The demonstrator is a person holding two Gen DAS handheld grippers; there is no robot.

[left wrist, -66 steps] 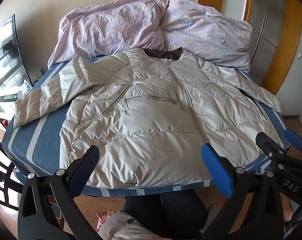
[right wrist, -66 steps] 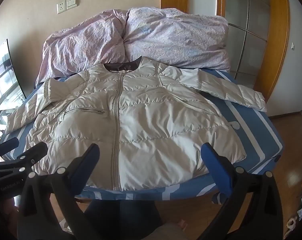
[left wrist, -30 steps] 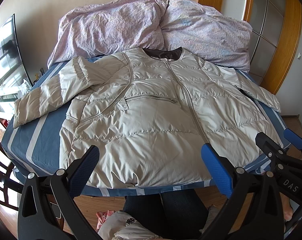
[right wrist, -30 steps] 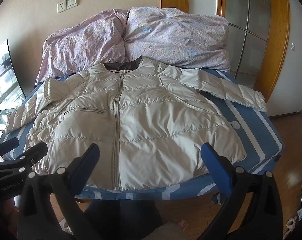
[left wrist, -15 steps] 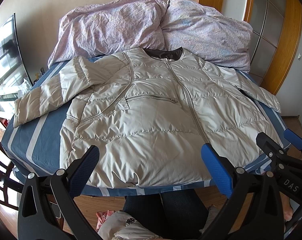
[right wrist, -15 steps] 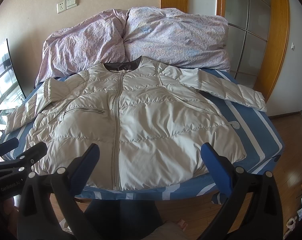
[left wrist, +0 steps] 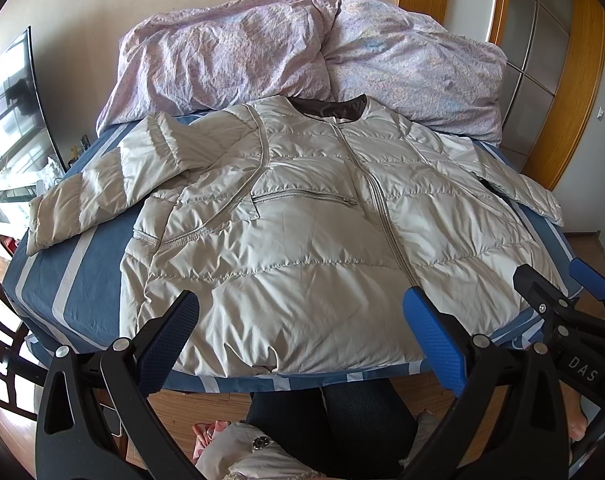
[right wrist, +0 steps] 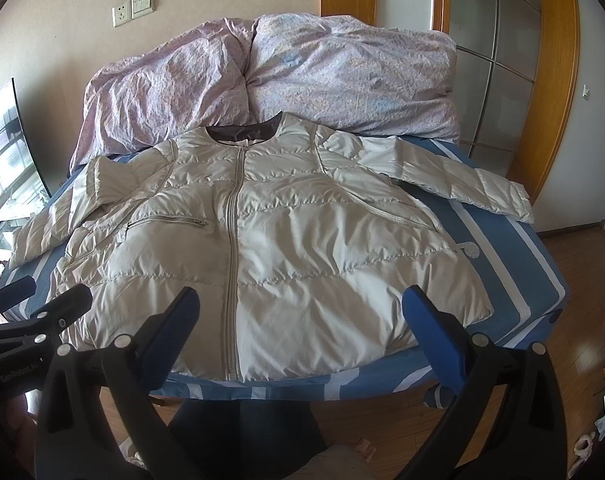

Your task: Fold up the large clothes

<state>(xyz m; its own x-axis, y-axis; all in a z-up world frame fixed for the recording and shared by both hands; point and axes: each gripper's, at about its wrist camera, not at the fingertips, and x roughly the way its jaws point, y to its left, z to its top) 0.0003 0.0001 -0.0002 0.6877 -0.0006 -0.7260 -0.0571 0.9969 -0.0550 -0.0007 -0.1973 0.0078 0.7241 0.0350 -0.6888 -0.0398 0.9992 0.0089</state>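
A pale beige quilted jacket [left wrist: 302, 232] [right wrist: 286, 240] lies face up and zipped on the bed, collar toward the pillows, hem at the near edge. Its left sleeve [left wrist: 102, 188] stretches out over the blue sheet; its right sleeve [right wrist: 462, 180] reaches toward the bed's right side. My left gripper [left wrist: 302, 332] hovers open just short of the hem, nothing between its blue pads. My right gripper [right wrist: 300, 328] is open too, above the hem near the zip's lower end. Each gripper appears at the edge of the other's view.
The bed [right wrist: 514, 256] has a blue sheet with pale stripes. A lilac duvet [left wrist: 294, 52] is heaped at the headboard end. A television [left wrist: 10, 112] stands at the left, a wood-framed sliding door [right wrist: 550, 72] at the right. A person's dark trouser legs [left wrist: 326, 420] stand at the bed's foot.
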